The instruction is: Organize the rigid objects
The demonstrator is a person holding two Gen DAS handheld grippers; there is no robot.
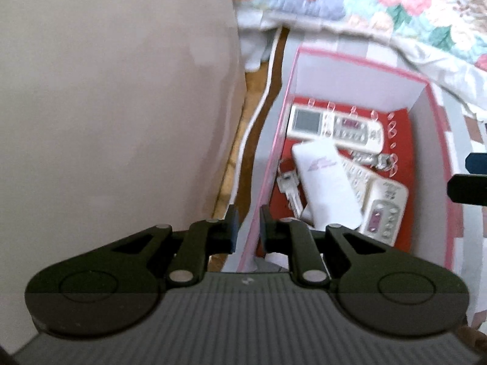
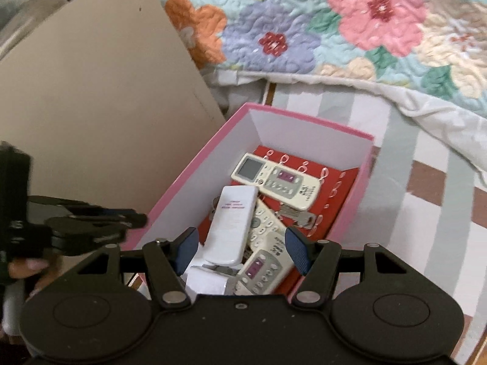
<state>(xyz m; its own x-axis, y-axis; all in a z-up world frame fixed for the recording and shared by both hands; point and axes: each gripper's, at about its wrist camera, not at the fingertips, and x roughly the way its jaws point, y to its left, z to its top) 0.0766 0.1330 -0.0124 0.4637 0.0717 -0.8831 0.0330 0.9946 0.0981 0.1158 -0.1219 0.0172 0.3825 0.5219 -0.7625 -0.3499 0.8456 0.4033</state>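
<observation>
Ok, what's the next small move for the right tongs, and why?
Probably lower the right tongs onto the white case and straighten it: they hang open and empty above the pink box, where the case lies askew across a remote.

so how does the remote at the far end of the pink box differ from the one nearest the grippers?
The far remote lies flat on the red liner, fully exposed, its grey screen showing. The near remote lies at a different angle, partly under the white bottle, no screen visible. Both are cream with purple panels, inside the pink box.
</observation>
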